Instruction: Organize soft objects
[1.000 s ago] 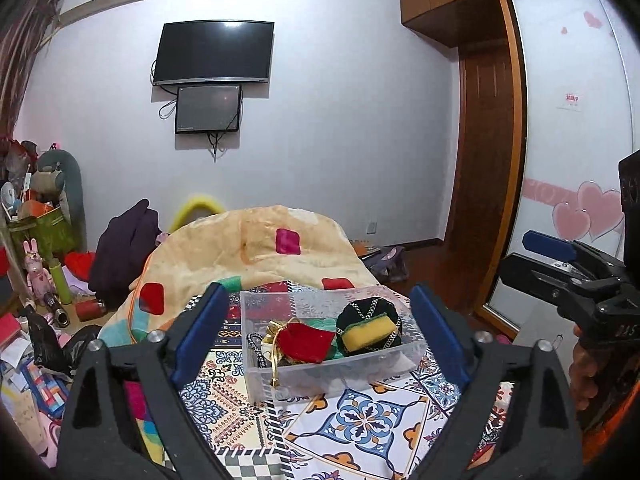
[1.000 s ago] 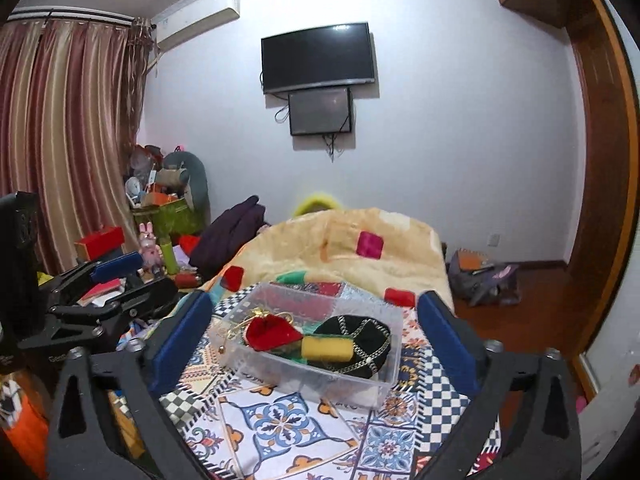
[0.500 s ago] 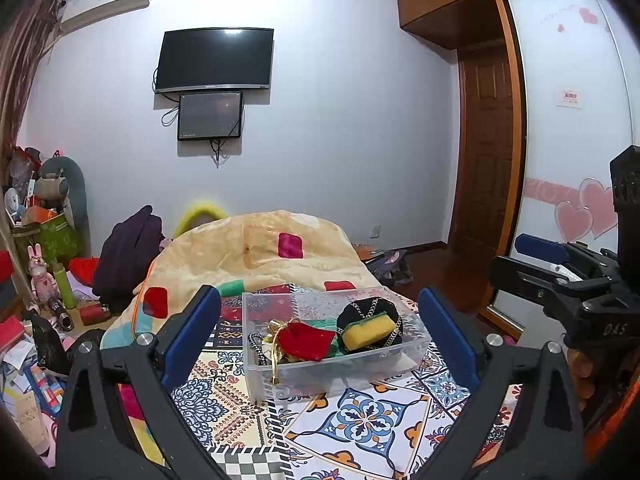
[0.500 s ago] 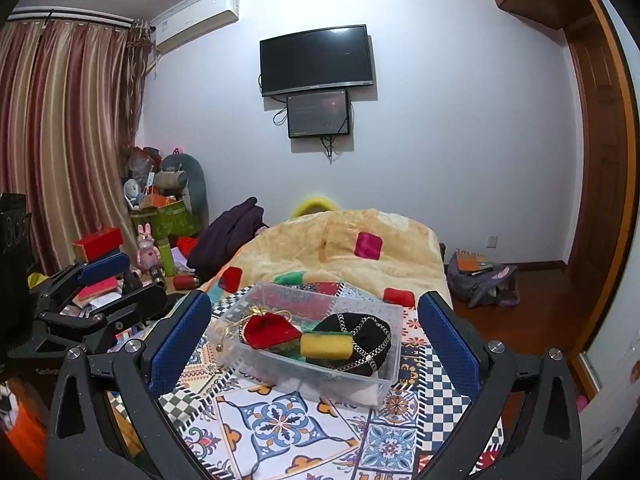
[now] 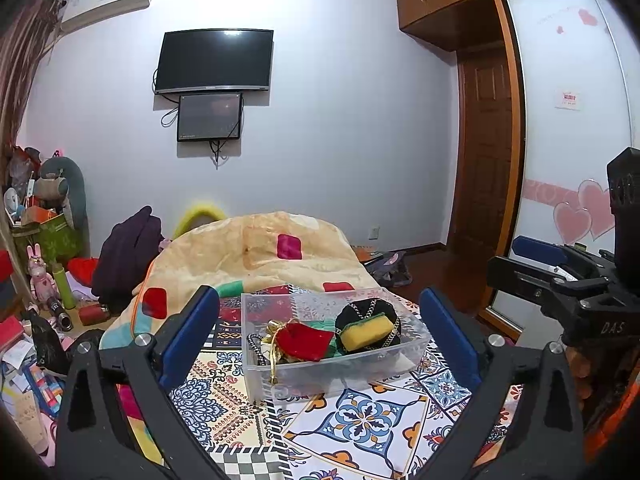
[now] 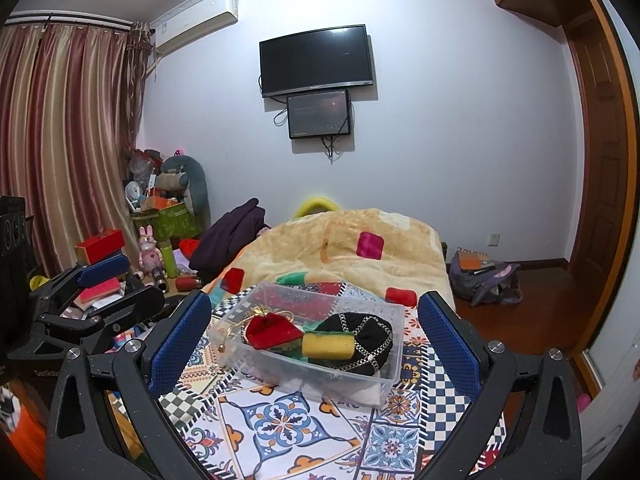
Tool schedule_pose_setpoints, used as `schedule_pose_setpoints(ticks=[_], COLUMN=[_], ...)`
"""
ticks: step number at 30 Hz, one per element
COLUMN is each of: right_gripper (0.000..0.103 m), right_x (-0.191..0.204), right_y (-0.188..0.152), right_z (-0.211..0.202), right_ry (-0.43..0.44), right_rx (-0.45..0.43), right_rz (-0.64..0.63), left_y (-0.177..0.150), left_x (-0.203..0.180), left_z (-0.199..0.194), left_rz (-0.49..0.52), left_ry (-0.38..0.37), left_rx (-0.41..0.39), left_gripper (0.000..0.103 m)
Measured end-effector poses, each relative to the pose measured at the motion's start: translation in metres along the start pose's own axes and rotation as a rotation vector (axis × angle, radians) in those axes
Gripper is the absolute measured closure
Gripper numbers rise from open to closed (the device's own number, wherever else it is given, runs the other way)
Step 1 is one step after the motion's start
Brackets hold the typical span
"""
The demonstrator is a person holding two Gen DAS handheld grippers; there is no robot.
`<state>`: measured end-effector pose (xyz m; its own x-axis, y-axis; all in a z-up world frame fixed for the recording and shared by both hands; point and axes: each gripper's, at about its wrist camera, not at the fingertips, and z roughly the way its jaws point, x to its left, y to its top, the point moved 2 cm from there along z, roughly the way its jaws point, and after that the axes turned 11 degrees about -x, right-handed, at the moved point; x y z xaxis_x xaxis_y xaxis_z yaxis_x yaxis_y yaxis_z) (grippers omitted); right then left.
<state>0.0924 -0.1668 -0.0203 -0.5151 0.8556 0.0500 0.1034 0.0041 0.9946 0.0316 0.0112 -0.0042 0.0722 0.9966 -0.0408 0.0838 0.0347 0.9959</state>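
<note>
Left wrist view shows both my left tool and right tool released, soft objects already inside the clear bin; reaching carelessly, I'd risk snagging the pouch's cord.

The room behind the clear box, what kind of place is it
Most likely a lived-in bedroom. A bed under a thick patchwork quilt sits behind the clear box, a television hangs on the wall facing it, and a built-in wardrobe with sliding doors fills one side.
</note>
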Motion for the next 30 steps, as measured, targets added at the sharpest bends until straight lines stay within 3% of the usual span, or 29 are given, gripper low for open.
schedule_pose_setpoints(ticks=[30], right_gripper=[0.000], right_x=[-0.0014], right_y=[0.0011], right_z=[0.0006], right_ry=[0.009], right_rx=[0.001], right_rz=[0.018], left_y=[0.0021], left_x=[-0.0044], left_z=[-0.0013], left_rz=[0.003], left_ry=[0.003], left_rx=[-0.011], left_gripper=[0.001])
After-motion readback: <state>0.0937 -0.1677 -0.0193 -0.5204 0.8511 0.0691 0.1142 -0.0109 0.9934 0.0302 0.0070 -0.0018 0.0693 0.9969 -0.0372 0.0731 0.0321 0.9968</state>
